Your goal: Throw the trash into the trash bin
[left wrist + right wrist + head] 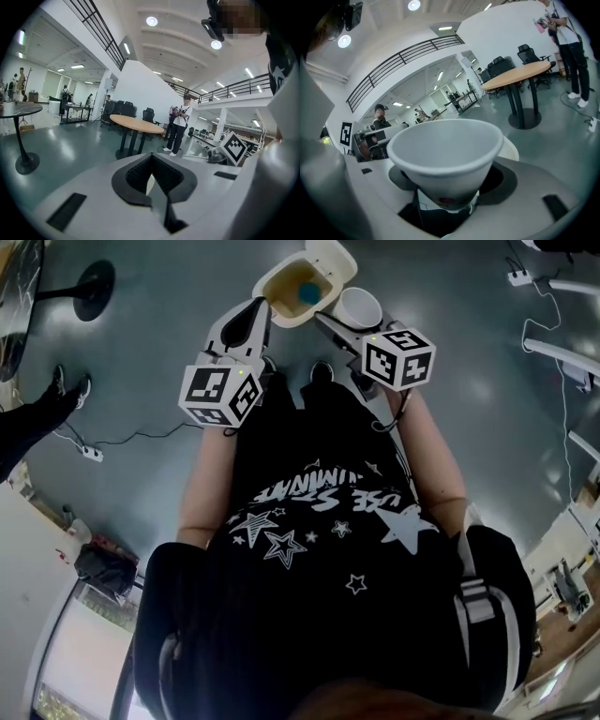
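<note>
right claw [347, 322] clamped on the paper cup [440, 154], mouth up, near the open trash bin [298, 321], likely for dropping; left claw [151, 174] together, empty.

Looked like a large open-plan office or lab hall: had a polished grey floor [61, 145], round wooden table [136, 124], swivel chairs [149, 114], railed mezzanine [243, 89] (recessed ceiling lights [151, 21] above).

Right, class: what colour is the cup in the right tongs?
White; the cup shows best in the right gripper view.
</note>
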Motion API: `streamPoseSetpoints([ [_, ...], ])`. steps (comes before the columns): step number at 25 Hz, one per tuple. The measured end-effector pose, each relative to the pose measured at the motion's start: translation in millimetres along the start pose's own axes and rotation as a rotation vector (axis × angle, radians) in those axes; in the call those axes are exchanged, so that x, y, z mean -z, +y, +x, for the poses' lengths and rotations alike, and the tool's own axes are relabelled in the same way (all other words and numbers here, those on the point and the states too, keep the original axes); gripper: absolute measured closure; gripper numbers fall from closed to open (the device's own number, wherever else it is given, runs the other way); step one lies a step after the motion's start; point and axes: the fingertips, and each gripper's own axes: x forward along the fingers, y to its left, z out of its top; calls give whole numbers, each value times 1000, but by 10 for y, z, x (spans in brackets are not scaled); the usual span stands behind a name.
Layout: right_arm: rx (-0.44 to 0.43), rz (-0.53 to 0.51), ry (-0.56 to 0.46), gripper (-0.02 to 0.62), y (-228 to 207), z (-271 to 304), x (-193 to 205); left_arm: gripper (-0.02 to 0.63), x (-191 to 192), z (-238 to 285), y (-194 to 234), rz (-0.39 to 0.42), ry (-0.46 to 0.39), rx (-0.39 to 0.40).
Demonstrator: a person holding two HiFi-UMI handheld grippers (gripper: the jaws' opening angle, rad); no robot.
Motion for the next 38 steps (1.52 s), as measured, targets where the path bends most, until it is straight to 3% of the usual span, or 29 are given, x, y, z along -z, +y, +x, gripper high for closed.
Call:
streamPoseSetpoints([
  [12, 156, 44, -49, 279, -200, 472, -168, 595, 290, 453, 625, -47, 99, 91],
  [24, 270, 126, -45, 279, -744, 1132, 129, 595, 849, 1006, 986, -78, 198, 169],
  [38, 270, 156, 31, 279, -1155, 1669, 584, 595, 1546, 1285, 1367, -103, 298, 161],
])
